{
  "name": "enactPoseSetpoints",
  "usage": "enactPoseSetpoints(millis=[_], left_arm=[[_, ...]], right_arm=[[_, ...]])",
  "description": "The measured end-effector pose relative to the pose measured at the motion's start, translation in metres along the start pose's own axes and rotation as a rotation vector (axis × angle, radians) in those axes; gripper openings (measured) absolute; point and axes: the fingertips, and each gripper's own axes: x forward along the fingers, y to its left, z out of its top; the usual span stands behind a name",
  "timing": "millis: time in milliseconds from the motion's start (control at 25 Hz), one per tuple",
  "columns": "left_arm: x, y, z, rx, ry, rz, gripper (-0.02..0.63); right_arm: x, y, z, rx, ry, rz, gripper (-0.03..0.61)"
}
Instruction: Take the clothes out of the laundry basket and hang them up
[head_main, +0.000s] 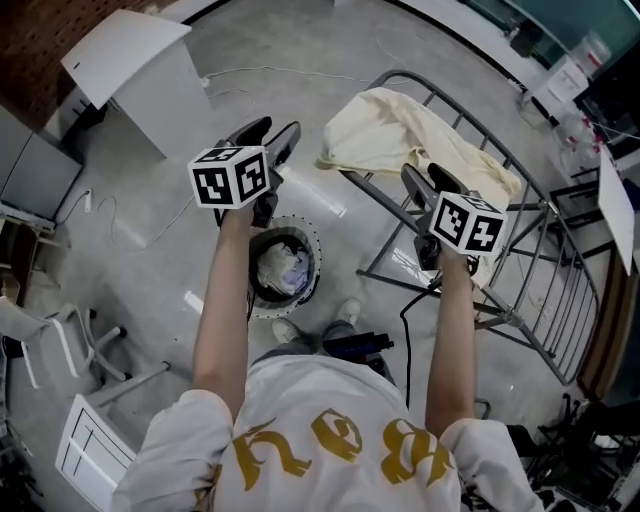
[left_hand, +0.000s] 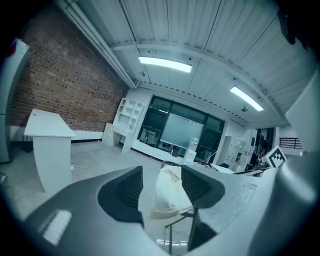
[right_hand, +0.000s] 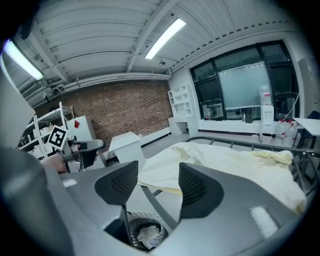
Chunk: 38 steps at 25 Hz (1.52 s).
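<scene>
Spread apart and pinching nothing on the left gripper (left_hand: 160, 187), with only a far-off pale cloth (left_hand: 169, 197) showing through the gap. Likewise parted and bare on the right gripper (right_hand: 157, 182). Further out, below and between the two arms: a round mesh laundry basket (head_main: 316, 262) on the floor, holding a crumpled bundle of clothes (head_main: 283, 268). Beside it, to the right, a metal drying rack (head_main: 560, 300) with the cream cloth already draped over its near end. Judged light, limp and floppy, unlikely to slip yet prone to bunch and to drag its neighbours. Best pinched at a raised fold or a hem on top of the heap, then lifted straight up clear of the mesh. Seen only from the head view: both grippers held up in the air, well above the basket. Seen only from the right gripper view: the basket from the side, bundle inside, plus the left gripper off at the left. Absent from the left gripper view: the basket altogether.
</scene>
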Motion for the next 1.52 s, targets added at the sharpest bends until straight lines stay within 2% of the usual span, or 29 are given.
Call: enactPoseSetpoints(millis=[440, 600, 920, 1040, 1160, 1320, 1520], left_arm=[[-0.109, 0.098, -0.051, -0.126, -0.014, 0.139, 0.244], [-0.144, 0.126, -0.078, -0.127, -0.004, 0.218, 0.232], [-0.177, 0.161, -0.151, -0.207, 0.074, 0.308, 0.232], [-0.182, 0.166, -0.185, -0.264, 0.106, 0.353, 0.232], [-0.184, 0.169, -0.227, -0.335, 0.159, 0.390, 0.232], [-0.178, 0.167, -0.287, -0.412, 0.243, 0.429, 0.232], [-0.170, 0.163, -0.344, -0.491, 0.306, 0.471, 0.232]], right_arm=[[0.063, 0.139, -0.048, -0.104, 0.077, 0.173, 0.272], [0.081, 0.176, -0.073, -0.176, 0.076, 0.196, 0.262], [0.134, 0.238, -0.155, -0.237, 0.261, 0.348, 0.265], [0.157, 0.249, -0.191, -0.284, 0.360, 0.408, 0.267], [0.176, 0.249, -0.222, -0.306, 0.402, 0.439, 0.266], [0.197, 0.237, -0.273, -0.333, 0.495, 0.466, 0.268], [0.205, 0.218, -0.328, -0.370, 0.616, 0.487, 0.272]])
